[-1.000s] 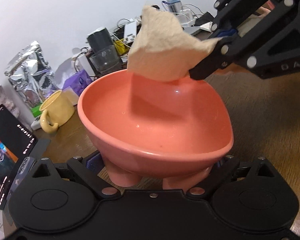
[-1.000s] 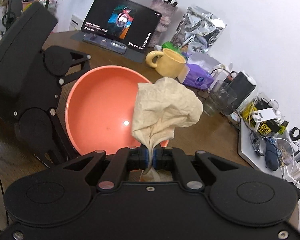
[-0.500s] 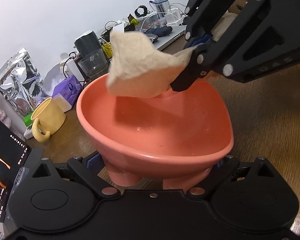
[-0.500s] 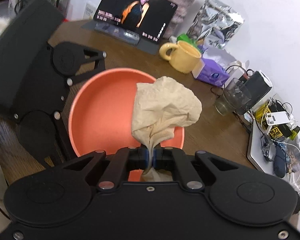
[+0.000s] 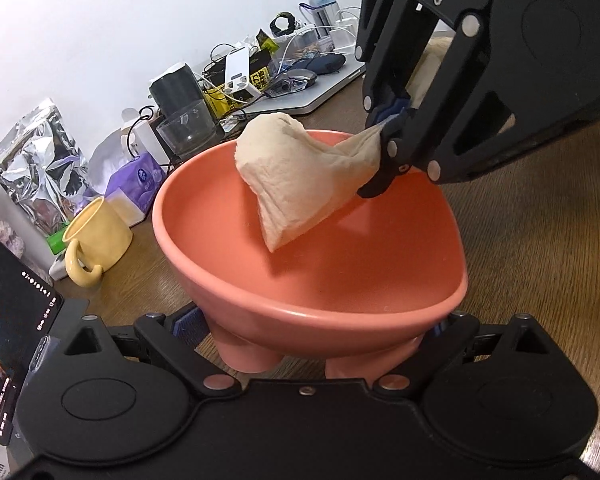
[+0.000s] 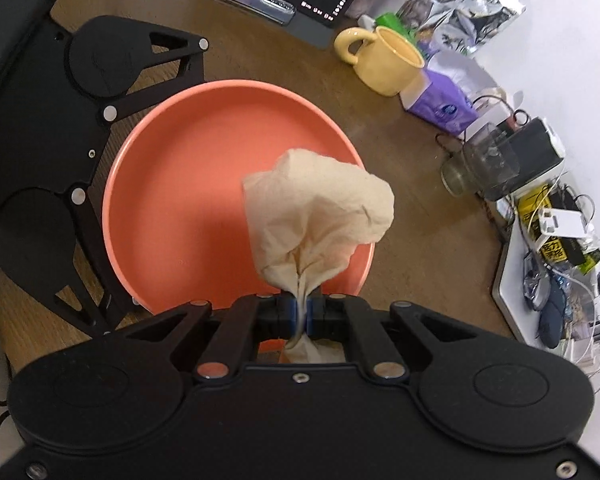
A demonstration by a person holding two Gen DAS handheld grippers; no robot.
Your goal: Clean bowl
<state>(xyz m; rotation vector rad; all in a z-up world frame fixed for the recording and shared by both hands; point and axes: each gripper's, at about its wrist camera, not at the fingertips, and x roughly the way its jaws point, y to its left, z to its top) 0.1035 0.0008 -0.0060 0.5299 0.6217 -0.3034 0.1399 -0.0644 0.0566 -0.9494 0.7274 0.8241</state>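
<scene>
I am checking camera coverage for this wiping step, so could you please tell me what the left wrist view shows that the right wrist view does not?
Only the left wrist view shows the bowl's feet between the left gripper's fingers, the paper towel's lowest tip hanging inside the bowl, and the water bottle near the wall.

Only the right wrist view shows the bowl's full round rim and the right gripper shut on the towel's twisted neck.

Both show the salmon bowl, the paper towel, the yellow mug, the glass and the foil bag.
</scene>
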